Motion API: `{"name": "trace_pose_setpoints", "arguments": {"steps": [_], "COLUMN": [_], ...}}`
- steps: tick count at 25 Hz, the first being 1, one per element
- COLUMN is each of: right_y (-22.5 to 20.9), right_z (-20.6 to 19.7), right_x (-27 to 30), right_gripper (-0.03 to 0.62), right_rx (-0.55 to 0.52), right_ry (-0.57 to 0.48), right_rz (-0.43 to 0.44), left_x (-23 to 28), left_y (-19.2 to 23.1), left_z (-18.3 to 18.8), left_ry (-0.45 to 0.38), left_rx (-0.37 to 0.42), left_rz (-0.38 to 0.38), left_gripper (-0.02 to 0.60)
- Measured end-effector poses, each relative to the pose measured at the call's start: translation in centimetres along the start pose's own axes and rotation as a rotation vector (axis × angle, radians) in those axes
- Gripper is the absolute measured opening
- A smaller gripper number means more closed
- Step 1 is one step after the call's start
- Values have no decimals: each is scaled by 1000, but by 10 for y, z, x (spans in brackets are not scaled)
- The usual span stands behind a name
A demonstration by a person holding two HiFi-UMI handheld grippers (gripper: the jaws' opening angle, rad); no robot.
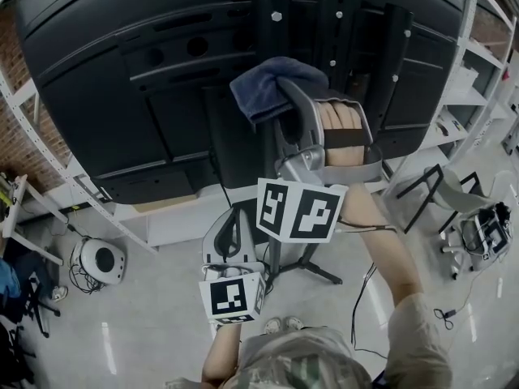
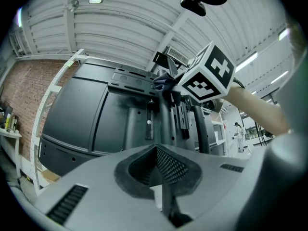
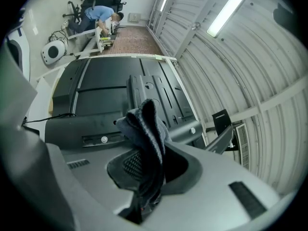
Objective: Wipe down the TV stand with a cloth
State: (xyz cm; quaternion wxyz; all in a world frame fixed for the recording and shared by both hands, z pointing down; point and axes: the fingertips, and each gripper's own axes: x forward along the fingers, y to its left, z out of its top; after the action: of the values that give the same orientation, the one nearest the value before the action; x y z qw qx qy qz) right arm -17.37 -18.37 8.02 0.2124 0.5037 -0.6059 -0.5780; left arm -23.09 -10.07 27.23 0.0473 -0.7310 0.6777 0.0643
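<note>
A large black TV (image 1: 122,79) shows its back, mounted on a black stand with an upright column (image 1: 345,23) and floor legs (image 1: 316,267). My right gripper (image 1: 285,91) is raised to the mount and shut on a blue-grey cloth (image 1: 263,86), which rests against the bracket beside the column. In the right gripper view the cloth (image 3: 147,129) stands bunched between the jaws of the gripper (image 3: 150,174), with the TV back (image 3: 96,95) just beyond. My left gripper (image 1: 233,217) hangs lower, in front of the stand, and in its own view the gripper (image 2: 160,172) is shut on nothing.
White shelving frames (image 1: 49,148) flank the TV on both sides. A round white device (image 1: 102,259) with cables sits on the floor at left; a black-legged chair (image 1: 438,186) stands at right. A person in blue (image 3: 98,14) bends over far off.
</note>
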Motion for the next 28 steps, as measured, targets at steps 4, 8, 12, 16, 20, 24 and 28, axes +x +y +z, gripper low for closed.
{"name": "trace_pose_setpoints", "arguments": {"steps": [4,8,12,16,20,24,28], "right_y": [8,23,32,39,53,69,81], "right_z": [-4,-8,-11,-13,-17,-22,-26], "right_x": [-4,-7,-9,-12,-18,-23,-28], "right_gripper": [57,57,57,57,57,57,57], "right_rx": [18,38,24,30,31,17,23], "right_ry": [-4,-7,-7,-6,-1,1,9], "right_rz": [9,34,35,49,70,95,121], "left_x": [0,-1,1,3,4,6,7], "left_y": [4,5,6,7,6,7,9], "left_z": [-1,-3,-5,-7,-12,-16,-16], "left_ry": [5,13,18,21,28,36,37], "left_rx": [-2,2,5,1,-3,-4,-7], "left_rz": [15,25,30,32,28,31,37], "left_gripper": [15,15,15,15,15,15,15]}}
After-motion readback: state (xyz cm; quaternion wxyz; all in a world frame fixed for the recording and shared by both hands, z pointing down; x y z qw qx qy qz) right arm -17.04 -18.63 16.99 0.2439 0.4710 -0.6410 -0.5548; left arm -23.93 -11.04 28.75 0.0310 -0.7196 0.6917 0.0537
